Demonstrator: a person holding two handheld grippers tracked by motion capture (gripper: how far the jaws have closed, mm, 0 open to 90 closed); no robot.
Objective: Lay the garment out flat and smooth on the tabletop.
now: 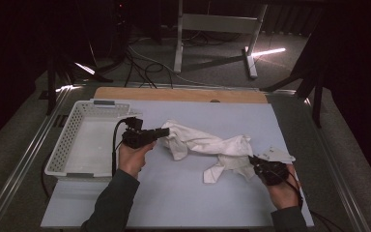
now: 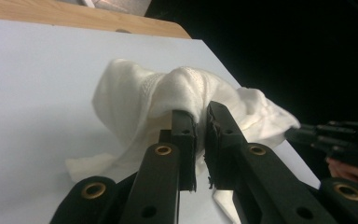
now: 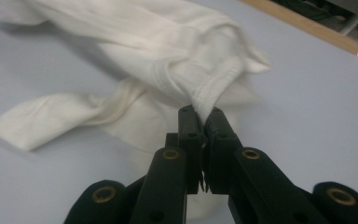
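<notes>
Both tongs pinch the cloth (image 1: 207, 147) mid-table (image 1: 183, 198): left tongs (image 1: 163, 132) on its left end, right tongs (image 3: 204, 122) on a hem. Likely risks: thin hem slipping out when pulled, loose strip dragging, cloth bunching.

There is one white cloth (image 1: 207, 147) lying on one desk (image 1: 183, 193) with a pale blue top. There is one white basket (image 1: 72, 140) with little holes in its walls, at the left side of the desk. There are two hand-held grippers, a left hand-held gripper (image 1: 164, 132) and a right hand-held gripper (image 1: 252, 160), and each one has two black jaws; two hands hold them, one left hand (image 1: 133, 157) and one right hand (image 1: 282, 191)
</notes>
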